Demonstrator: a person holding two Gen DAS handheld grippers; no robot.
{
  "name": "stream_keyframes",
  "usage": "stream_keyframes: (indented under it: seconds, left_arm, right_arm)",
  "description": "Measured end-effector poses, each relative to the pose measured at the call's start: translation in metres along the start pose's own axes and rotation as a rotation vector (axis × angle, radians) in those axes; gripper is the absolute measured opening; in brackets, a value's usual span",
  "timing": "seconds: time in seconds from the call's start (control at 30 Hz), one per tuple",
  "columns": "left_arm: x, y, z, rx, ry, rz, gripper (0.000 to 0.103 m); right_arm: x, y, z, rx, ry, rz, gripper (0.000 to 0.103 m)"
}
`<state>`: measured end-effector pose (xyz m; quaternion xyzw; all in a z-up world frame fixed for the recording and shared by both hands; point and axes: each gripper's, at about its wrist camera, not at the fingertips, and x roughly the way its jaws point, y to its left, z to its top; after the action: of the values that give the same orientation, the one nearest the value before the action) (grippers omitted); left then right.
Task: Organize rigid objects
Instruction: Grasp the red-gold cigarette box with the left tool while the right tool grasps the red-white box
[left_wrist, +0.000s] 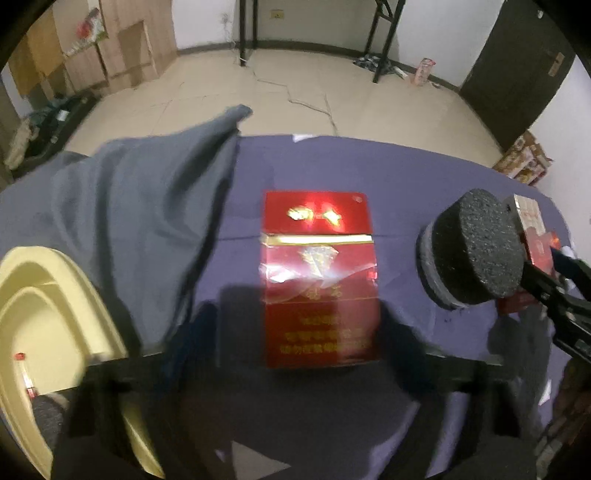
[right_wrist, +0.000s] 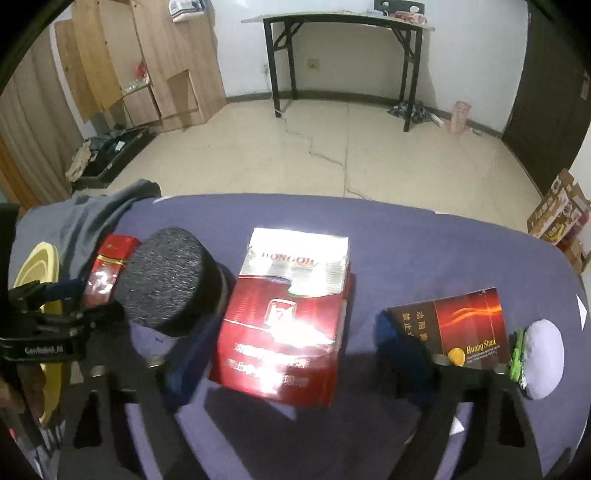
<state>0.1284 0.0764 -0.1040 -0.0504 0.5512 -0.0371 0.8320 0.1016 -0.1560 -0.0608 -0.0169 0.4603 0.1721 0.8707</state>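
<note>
A table draped in a purple cloth (right_wrist: 424, 251) carries everything, with a loose grey fabric (left_wrist: 147, 206) heaped at its left side and a pale yellow plastic tray (left_wrist: 44, 295) at the near-left edge.

The left gripper (left_wrist: 321, 339) straddles a glossy red cigarette pack with gold print (left_wrist: 319, 277), jaws about half open; the blur hides whether the fingers press it.

The right gripper (right_wrist: 295, 354) brackets a red-and-silver opened pack (right_wrist: 284, 325) in the same way, and I cannot tell whether it grips.

A dark brown pack with orange flame art (right_wrist: 458, 328) lies just beside the right finger, next to a small pale lilac disc (right_wrist: 543, 354).

Risks, as I judge them: the slick film lets a pack slip from a half-made grip; the torn top crushes under pressure; the right finger nudges the brown pack; the two grippers, close together, collide.
</note>
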Motion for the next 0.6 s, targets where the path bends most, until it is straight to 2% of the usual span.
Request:
stream_keyframes:
  seconds: [0.03, 0.07, 0.2, 0.37, 0.5, 0.6]
  left_arm:
    - [0.0, 0.001, 0.0, -0.004, 0.004, -0.004, 0.058]
    - [0.0, 0.001, 0.0, -0.006, -0.003, -0.007, 0.058]
    - [-0.004, 0.005, -0.001, -0.014, -0.004, -0.018, 0.057]
    - [-0.037, 0.007, -0.005, -0.013, -0.064, -0.038, 0.057]
    - [-0.081, 0.023, -0.011, -0.039, -0.132, -0.07, 0.057]
    - [-0.126, 0.058, -0.02, -0.093, -0.2, -0.069, 0.057]
  right_arm:
    - [0.002, -0.001, 0.001, -0.008, 0.005, 0.005, 0.071]
    - [0.005, 0.0, 0.002, -0.015, 0.01, 0.014, 0.06]
    - [0.004, -0.004, 0.004, -0.027, -0.002, 0.041, 0.058]
    - [-0.017, -0.014, -0.001, -0.019, -0.061, 0.068, 0.057]
    - [-0.034, -0.021, -0.006, -0.014, -0.111, 0.108, 0.056]
    - [-0.053, -0.013, -0.005, -0.031, -0.149, 0.151, 0.056]
